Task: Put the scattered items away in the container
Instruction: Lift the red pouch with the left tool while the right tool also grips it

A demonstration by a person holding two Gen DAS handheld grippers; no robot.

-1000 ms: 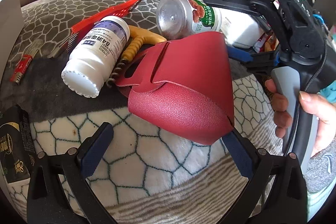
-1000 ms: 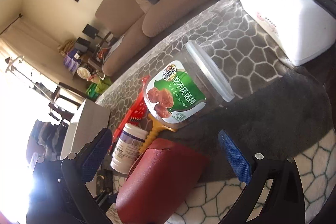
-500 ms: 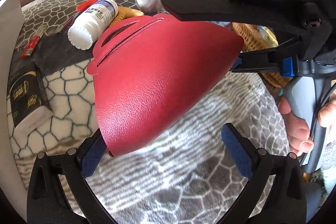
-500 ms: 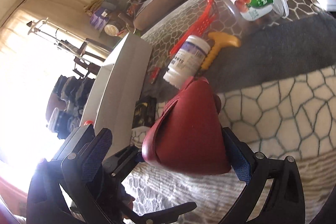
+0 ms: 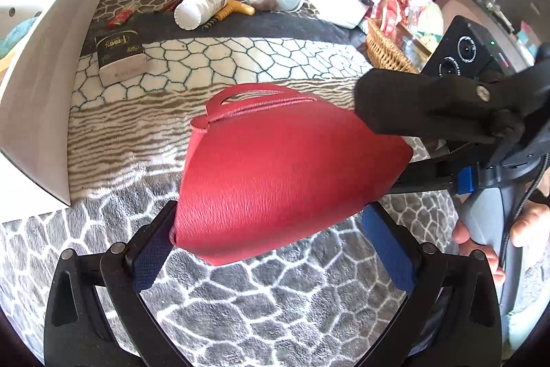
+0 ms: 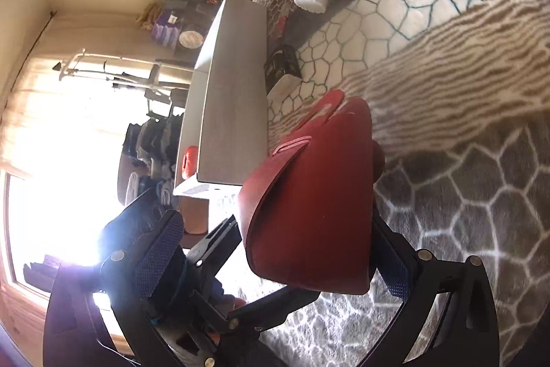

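Patterned blanket covers the surface (image 5: 240, 298); above it hangs a red pouch (image 5: 282, 181), long axis left-right, handle end pointing away toward the white box (image 5: 44, 92); left tongs (image 5: 271, 250) spread apart around it; right tongs (image 6: 275, 250) look apart, grip unclear.

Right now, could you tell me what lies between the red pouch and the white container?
Only bare patterned blanket; the left wrist view shows nothing between the red pouch and the white container.

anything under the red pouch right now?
Only patterned blanket shows around and below the red pouch, which is lifted off it. The patch directly beneath is hidden by the pouch itself.
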